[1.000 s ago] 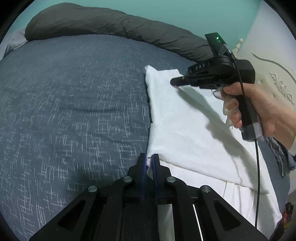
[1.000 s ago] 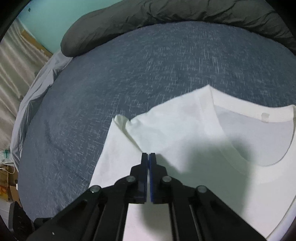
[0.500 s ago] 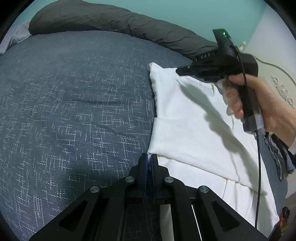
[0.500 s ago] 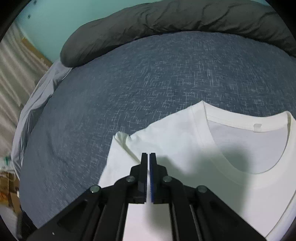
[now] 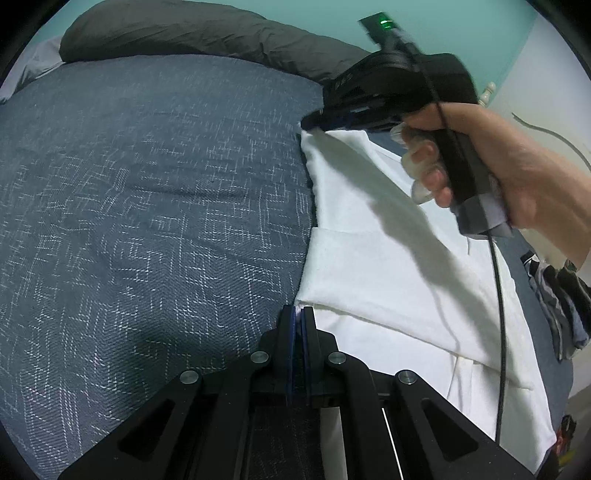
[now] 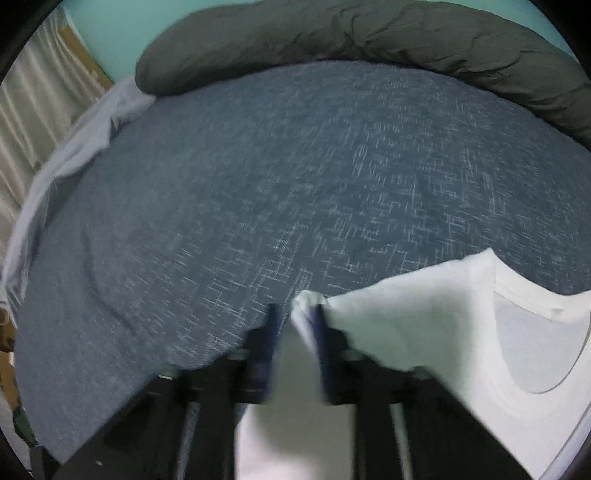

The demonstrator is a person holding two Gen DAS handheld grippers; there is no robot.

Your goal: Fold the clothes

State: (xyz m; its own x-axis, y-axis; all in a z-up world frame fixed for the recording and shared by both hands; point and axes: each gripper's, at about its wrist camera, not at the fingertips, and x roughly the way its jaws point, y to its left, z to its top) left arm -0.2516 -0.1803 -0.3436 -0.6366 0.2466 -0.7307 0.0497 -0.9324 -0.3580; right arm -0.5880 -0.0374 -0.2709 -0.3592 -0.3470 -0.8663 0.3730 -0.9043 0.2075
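Note:
A white shirt (image 5: 388, 258) lies on the blue-grey bed cover (image 5: 147, 203), its left side folded in and its neckline (image 6: 532, 299) toward the far end. At the near corner of the fold, my left gripper (image 5: 300, 314) is shut with the cloth's edge pinched at its tips. A hand holds my right gripper (image 5: 310, 123) at the far corner of the same fold. In the right wrist view the right gripper (image 6: 295, 314) is blurred and its jaws are opening. The shirt's corner (image 6: 306, 299) lies loose against the right finger.
A dark grey rolled duvet (image 5: 184, 33) runs along the far edge of the bed below a teal wall. A pale sheet (image 6: 74, 147) and a curtain (image 6: 29, 122) are at the bed's left side. Dark clothes (image 5: 565, 302) are piled at the right edge.
The right gripper has moved left along the shirt to the fold's far corner, and its jaws have gone from shut to apart. The left gripper has stayed put.

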